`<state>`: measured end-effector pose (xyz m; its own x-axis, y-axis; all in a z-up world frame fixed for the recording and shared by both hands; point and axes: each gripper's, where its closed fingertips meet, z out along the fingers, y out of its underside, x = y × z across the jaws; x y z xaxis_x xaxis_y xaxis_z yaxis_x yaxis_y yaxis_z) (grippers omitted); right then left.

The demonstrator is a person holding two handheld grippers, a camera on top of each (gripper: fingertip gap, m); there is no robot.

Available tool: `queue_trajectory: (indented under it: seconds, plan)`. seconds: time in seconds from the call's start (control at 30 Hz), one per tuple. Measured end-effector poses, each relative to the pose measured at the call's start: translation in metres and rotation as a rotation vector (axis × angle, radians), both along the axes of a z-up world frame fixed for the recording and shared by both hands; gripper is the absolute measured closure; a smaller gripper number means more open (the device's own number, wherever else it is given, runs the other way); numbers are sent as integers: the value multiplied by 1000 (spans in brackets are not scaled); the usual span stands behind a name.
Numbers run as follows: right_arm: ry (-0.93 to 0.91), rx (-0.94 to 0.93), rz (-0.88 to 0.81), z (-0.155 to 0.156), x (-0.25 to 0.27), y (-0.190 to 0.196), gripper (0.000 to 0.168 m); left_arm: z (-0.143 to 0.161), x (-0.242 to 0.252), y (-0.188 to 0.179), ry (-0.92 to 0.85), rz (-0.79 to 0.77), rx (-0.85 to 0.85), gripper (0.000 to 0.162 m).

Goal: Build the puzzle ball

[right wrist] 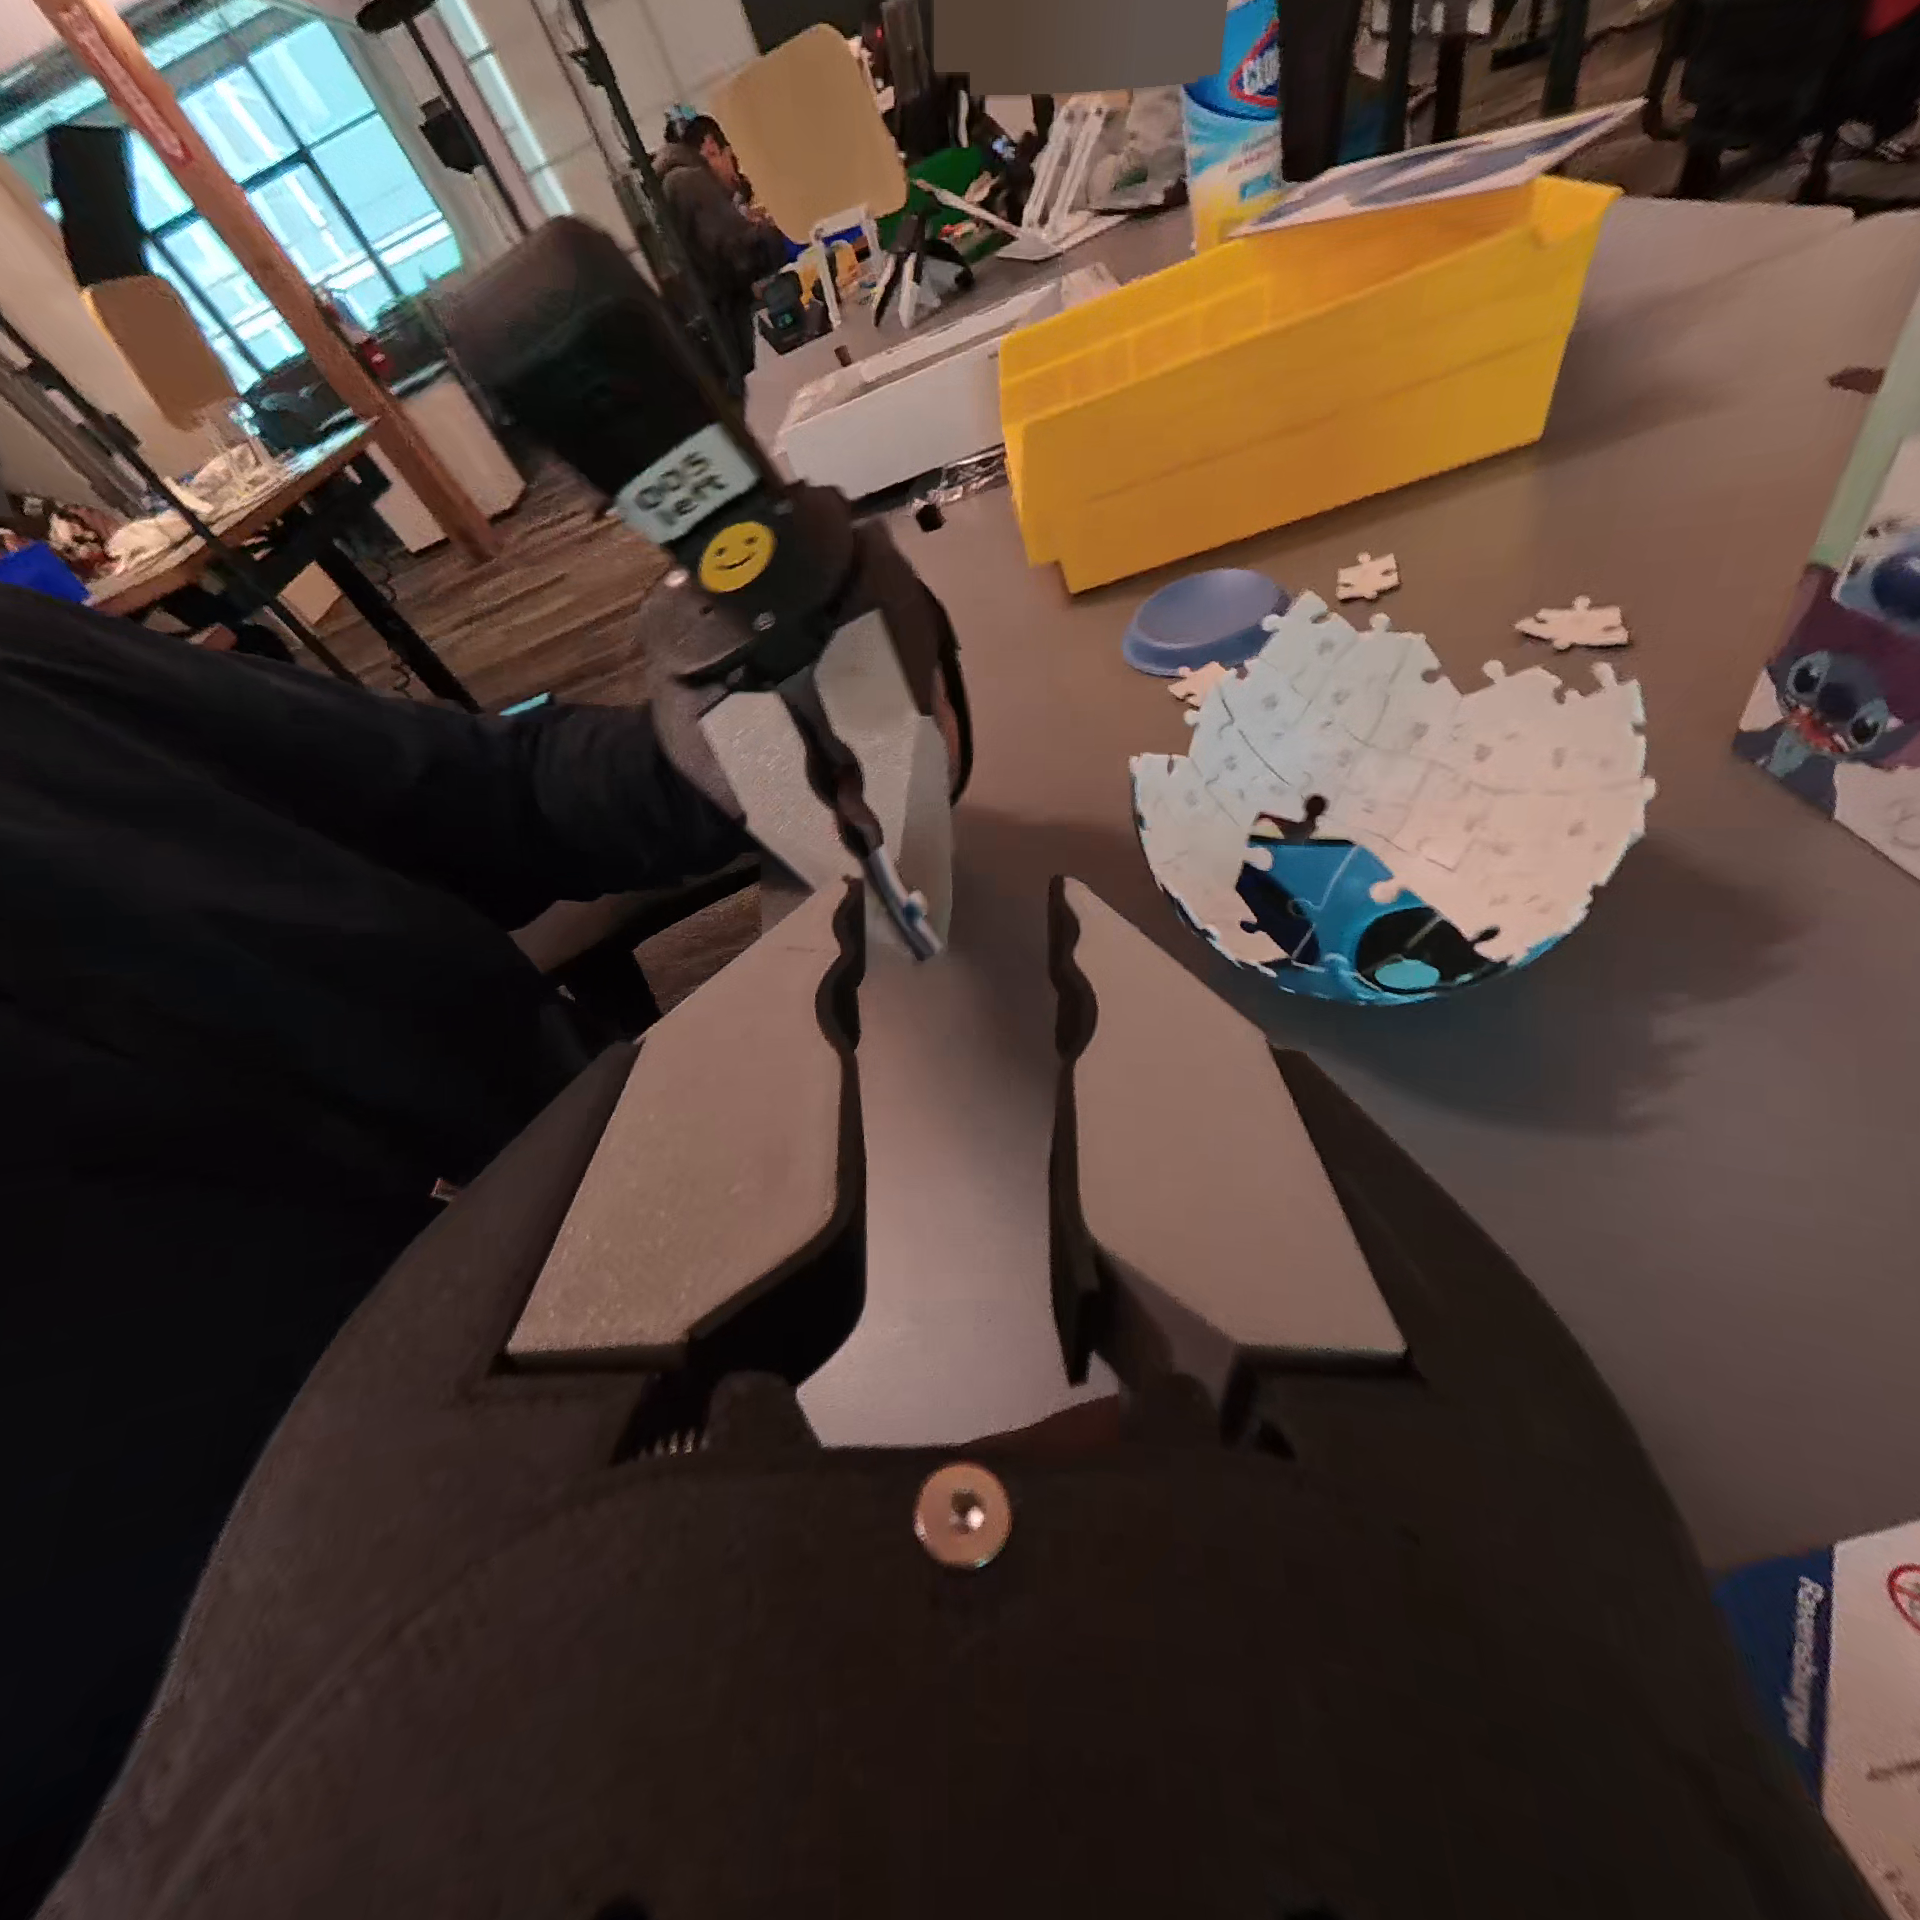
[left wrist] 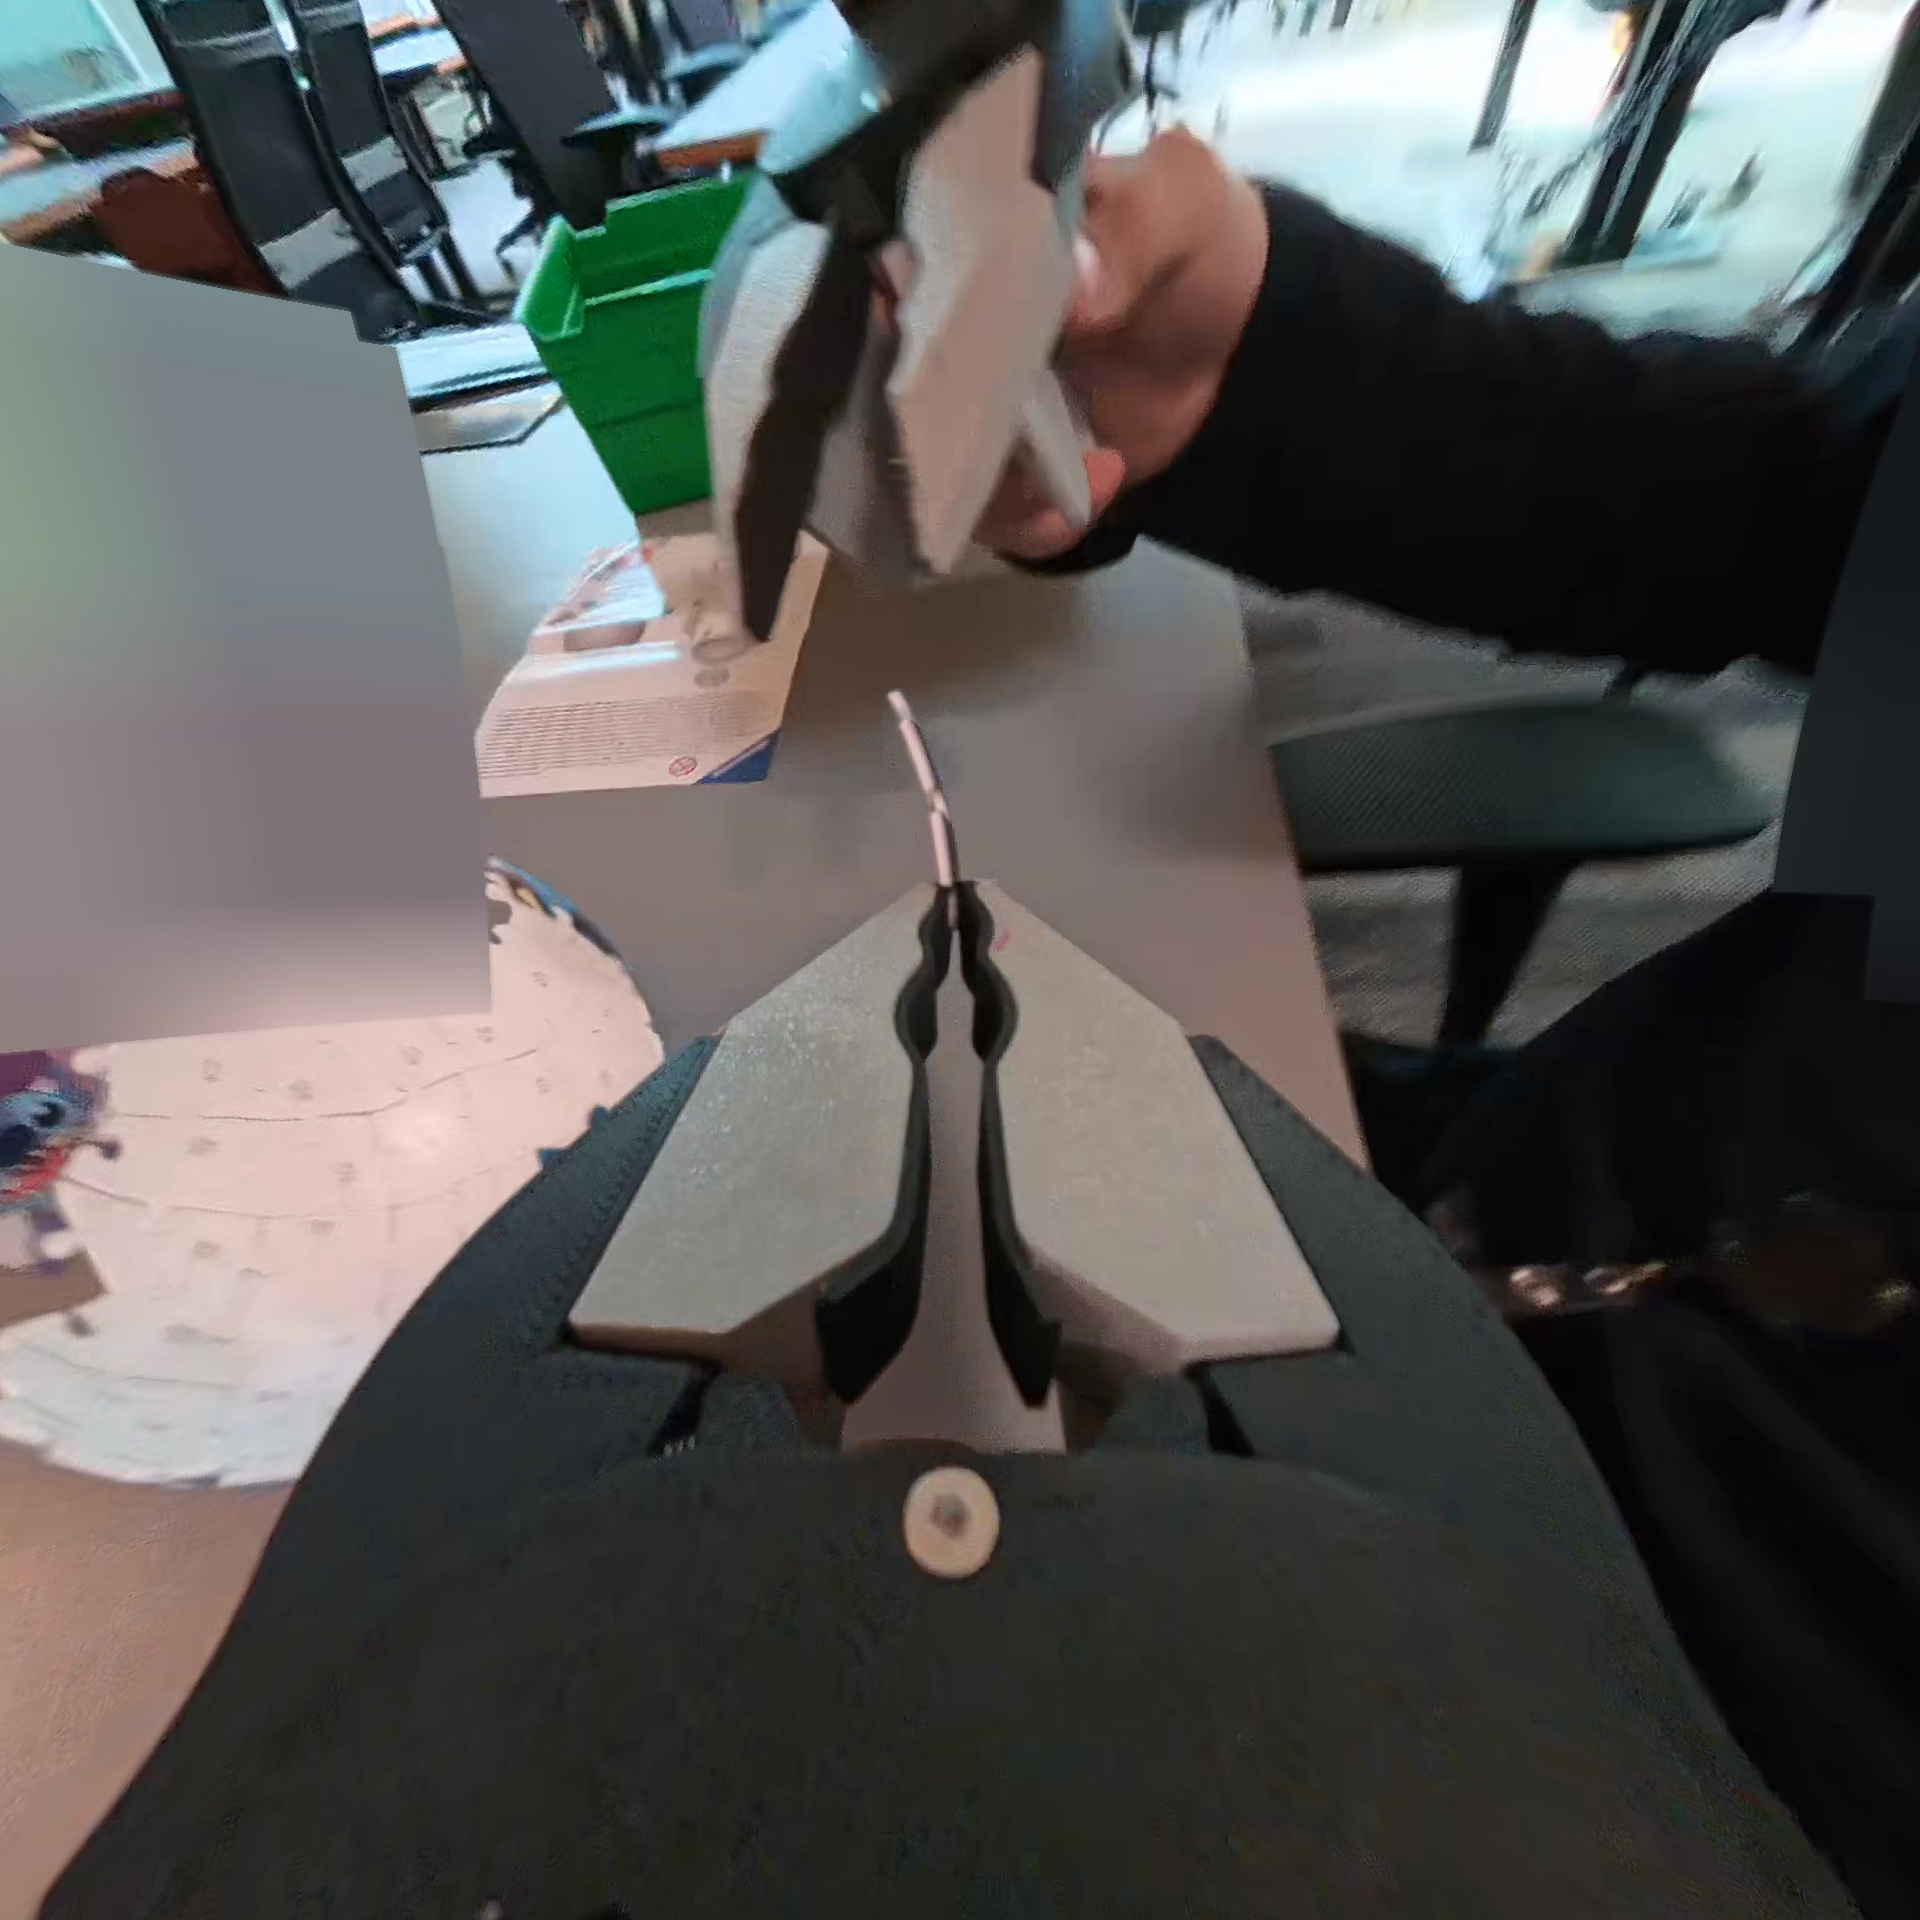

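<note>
While the left gripper pinches a thin puzzle piece by its edge, the right gripper hangs empty, jaws parted, near it. The half-built puzzle ball rests mid-desk beyond; so slight a grip could let the piece twist or slip.

I see bright window glare behind the motion-blurred right gripper; the half-built puzzle ball casts a soft shadow rightward; edges bow.

Open office — desks, chairs, bins
</note>
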<state>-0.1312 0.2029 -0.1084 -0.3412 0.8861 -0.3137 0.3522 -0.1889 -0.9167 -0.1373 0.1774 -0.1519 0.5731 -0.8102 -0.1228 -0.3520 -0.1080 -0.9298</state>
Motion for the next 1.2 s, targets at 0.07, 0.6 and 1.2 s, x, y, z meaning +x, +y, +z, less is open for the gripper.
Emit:
queue_trajectory:
  seconds: [0.07,0.6,1.2]
  plan:
    - [-7,29,37,0,-1,-8,137,8,-5,-1,-107,-20,-47,162]
    - [-62,203,138,1,-27,-37,168,21,-16,-7,-245,-38,-129,159]
    - [-474,740,260,6,-73,19,168,10,-183,78,-135,534,-548,120]
